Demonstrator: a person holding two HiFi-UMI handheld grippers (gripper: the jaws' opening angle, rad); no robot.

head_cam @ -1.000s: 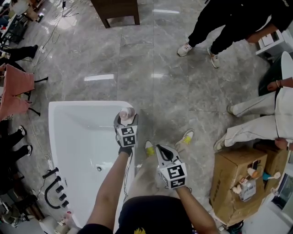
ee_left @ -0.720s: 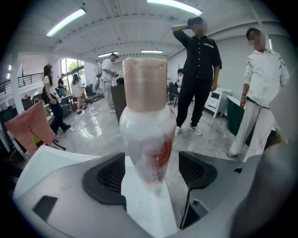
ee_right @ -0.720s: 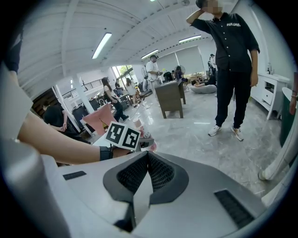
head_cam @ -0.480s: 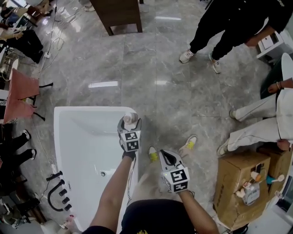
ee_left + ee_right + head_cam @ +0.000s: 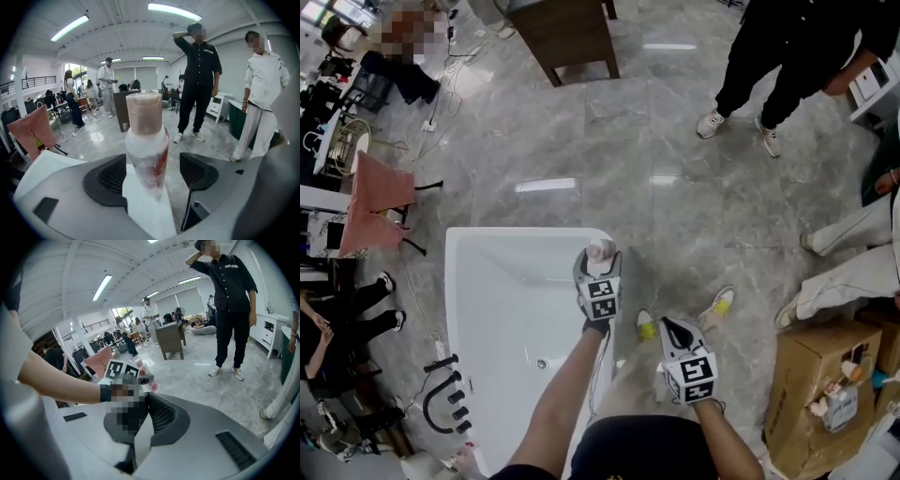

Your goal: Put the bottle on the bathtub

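Note:
A small clear bottle [image 5: 601,249] with a tan cap stands upright on the far right corner of the white bathtub rim [image 5: 525,233]. My left gripper [image 5: 600,263] sits around it. In the left gripper view the bottle [image 5: 146,145] stands on the white rim [image 5: 145,213] between the jaws of the left gripper [image 5: 152,176]. Floor shows through a gap between the bottle and the right pad [image 5: 197,171]. My right gripper [image 5: 673,327] hangs beside my leg, to the right of the tub, holding nothing. In its own view the right gripper [image 5: 139,430] has its jaws together.
A cardboard box [image 5: 825,394] with small items stands at the right. People [image 5: 769,66] stand on the grey marble floor beyond. A dark wooden cabinet [image 5: 572,37] is at the top. A black tap fitting [image 5: 445,398] lies left of the tub.
The head view has shifted, so the scene sits further right and lower. The left gripper and bottle stay at the tub's far right rim corner. The right gripper keeps its place.

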